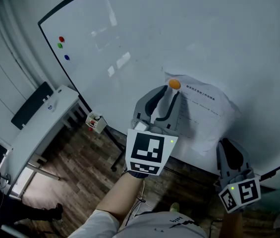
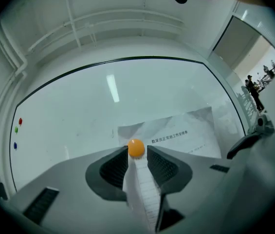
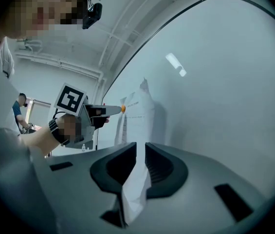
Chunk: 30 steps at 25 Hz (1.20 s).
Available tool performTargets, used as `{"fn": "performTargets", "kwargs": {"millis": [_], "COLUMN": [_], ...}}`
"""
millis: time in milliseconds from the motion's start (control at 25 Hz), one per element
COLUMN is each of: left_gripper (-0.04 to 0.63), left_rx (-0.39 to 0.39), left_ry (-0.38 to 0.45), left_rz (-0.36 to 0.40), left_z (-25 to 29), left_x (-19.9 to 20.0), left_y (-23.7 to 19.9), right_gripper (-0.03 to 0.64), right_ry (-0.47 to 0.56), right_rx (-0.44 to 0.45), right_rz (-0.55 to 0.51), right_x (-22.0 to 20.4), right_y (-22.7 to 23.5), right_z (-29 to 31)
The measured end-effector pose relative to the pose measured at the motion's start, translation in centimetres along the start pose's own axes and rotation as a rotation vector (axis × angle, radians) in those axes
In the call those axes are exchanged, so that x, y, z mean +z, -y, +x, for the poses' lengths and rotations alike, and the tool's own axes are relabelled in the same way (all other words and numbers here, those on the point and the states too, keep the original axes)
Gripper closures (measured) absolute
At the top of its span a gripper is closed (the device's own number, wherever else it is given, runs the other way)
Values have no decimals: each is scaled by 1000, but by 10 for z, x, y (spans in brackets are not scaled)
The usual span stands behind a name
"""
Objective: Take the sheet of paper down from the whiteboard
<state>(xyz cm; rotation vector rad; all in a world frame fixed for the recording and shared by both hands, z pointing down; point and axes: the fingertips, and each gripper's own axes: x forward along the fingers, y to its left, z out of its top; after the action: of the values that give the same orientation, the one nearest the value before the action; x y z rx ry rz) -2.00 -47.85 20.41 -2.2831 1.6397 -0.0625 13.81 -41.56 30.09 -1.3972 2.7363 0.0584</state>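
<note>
A white printed sheet of paper hangs crumpled on the whiteboard, with an orange round magnet on its top left corner. My left gripper points at that corner. In the left gripper view the orange magnet sits at the mouth of the left gripper, whose jaws stand apart, and a strip of the paper runs through the gap. My right gripper is shut on the sheet's lower right part; the paper is pinched in the right gripper.
Red, green and blue magnets sit at the board's left edge. A white desk with a dark chair stands to the left on wooden floor. A small box hangs by the board's stand. People stand far off.
</note>
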Motion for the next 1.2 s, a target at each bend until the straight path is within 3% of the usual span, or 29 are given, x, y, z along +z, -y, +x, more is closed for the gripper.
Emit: {"fn": "performTargets", "kwargs": {"millis": [520,1200], "left_gripper": [460,462], "left_rx": [25,26], "left_ry": [-49,5], "left_rz": [43,10], "left_z": [19,16], "left_x": [1,3], "left_y": [-1,-3], "right_gripper": [546,535], "right_ry": [5,46], "right_rx": [22,14], "right_rz": [-3,-17], "right_x": [-3,10], "right_y": [7,13], "right_z": [5,15]}}
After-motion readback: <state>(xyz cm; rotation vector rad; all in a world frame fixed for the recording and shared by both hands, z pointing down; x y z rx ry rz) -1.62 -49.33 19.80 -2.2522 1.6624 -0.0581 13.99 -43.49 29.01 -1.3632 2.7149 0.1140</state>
